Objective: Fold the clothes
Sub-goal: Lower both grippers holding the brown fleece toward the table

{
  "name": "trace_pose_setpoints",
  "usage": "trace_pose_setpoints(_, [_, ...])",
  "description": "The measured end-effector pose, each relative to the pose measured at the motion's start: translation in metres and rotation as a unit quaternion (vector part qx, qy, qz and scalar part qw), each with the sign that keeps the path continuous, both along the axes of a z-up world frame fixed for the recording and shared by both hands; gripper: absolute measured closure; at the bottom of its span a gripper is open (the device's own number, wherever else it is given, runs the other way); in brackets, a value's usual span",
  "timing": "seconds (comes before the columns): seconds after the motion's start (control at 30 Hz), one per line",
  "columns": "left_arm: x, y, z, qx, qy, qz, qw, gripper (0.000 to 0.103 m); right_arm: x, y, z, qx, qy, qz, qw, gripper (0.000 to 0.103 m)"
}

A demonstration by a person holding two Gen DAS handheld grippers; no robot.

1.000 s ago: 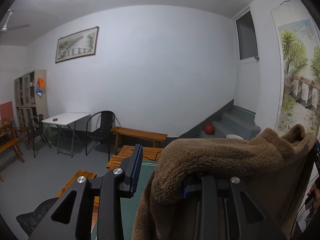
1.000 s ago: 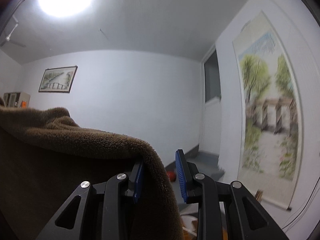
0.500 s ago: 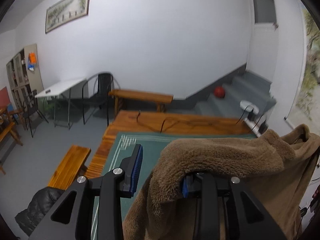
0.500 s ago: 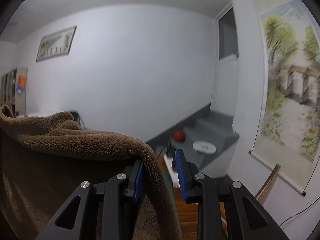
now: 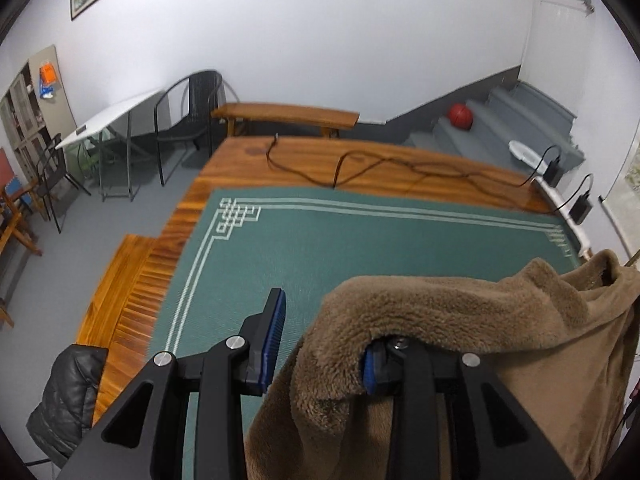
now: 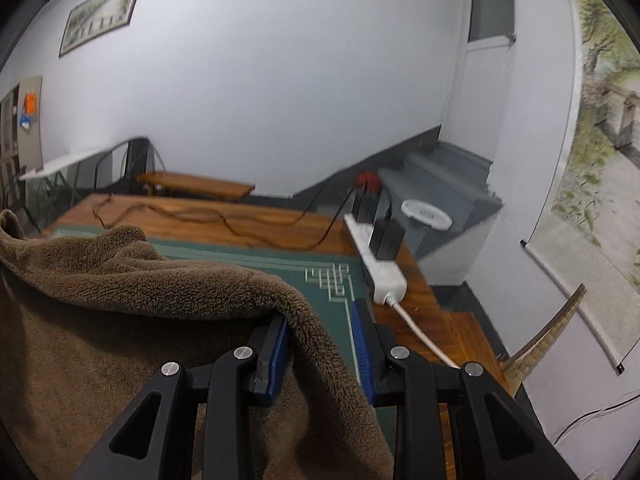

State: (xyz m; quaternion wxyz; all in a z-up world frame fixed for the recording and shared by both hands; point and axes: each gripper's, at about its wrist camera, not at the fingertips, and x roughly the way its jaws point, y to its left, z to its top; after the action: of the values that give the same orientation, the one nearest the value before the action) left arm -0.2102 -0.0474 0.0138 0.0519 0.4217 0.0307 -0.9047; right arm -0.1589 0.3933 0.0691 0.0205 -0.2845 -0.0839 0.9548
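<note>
A thick brown fleece garment (image 5: 460, 308) hangs in the air above the green mat (image 5: 360, 248), draped over both grippers. It looks soft, floppy and bulky, best gripped along its top edge. Left gripper (image 5: 320, 344) at 5 o'clock, jaws wide, fleece over one finger; right gripper (image 6: 320, 344) jaws wide too.

Left gripper (image 5: 320, 344), black with blue ribbed pads: jaws parted, tilted downward; the brown fleece garment (image 5: 460, 312) hangs over its right finger only, the left finger bare. Right gripper (image 6: 320, 354), same build: jaws likewise parted, angled downward; the fleece drapes over its left finger, the right finger bare.
</note>
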Motion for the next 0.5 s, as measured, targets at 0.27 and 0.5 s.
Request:
trace_pose_setpoints(0.27, [-0.033, 0.007, -0.057, -0.03, -0.078, -0.003, 0.9965, 0.066, -0.051, -0.004, -0.05, 0.0, -0.086, 0.009, 0.996, 0.073])
trace_pose_setpoints(0.5, [-0.058, 0.015, -0.11, -0.068, -0.158, -0.01, 0.9851, 0.06, -0.072, -0.007, -0.086, -0.008, -0.169, 0.023, 0.985, 0.024])
